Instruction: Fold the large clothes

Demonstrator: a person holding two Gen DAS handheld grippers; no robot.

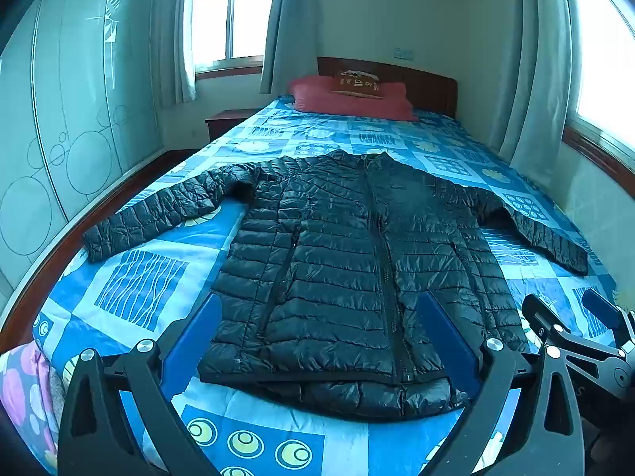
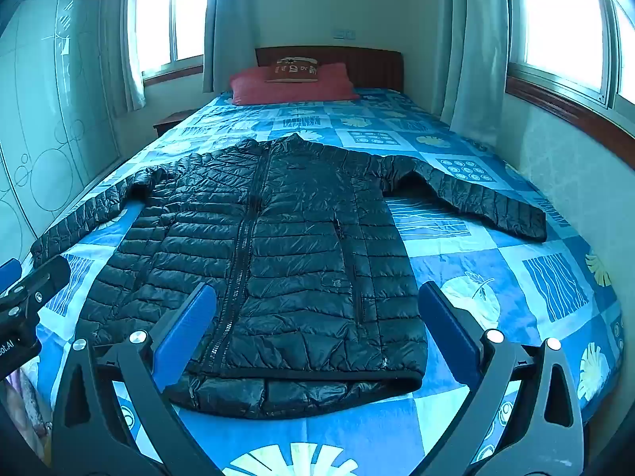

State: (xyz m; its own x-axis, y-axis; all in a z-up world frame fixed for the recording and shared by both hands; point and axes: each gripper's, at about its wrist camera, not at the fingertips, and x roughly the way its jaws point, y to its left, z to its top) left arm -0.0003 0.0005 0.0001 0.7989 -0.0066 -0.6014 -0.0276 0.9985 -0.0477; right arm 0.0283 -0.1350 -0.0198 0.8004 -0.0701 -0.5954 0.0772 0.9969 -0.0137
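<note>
A black quilted puffer jacket [image 1: 357, 254] [image 2: 278, 246] lies flat on the bed, front up, zipped, collar toward the headboard and both sleeves spread out to the sides. My left gripper [image 1: 317, 313] hovers open over the jacket's hem at the foot of the bed, blue pads wide apart, nothing between them. My right gripper [image 2: 317, 301] hangs open the same way above the hem's right part. In the left wrist view the right gripper [image 1: 567, 309] shows at the right edge; part of the left gripper [image 2: 27, 289] shows at the left edge of the right wrist view.
The bed [image 1: 151, 277] [image 2: 516, 277] has a blue patterned cover. A red pillow [image 1: 353, 99] [image 2: 293, 85] with a small brown cushion lies by the wooden headboard. A glass-door wardrobe [image 1: 79, 119] runs along the left; a wall and windows close the right side. A nightstand [image 1: 226, 121] stands far left.
</note>
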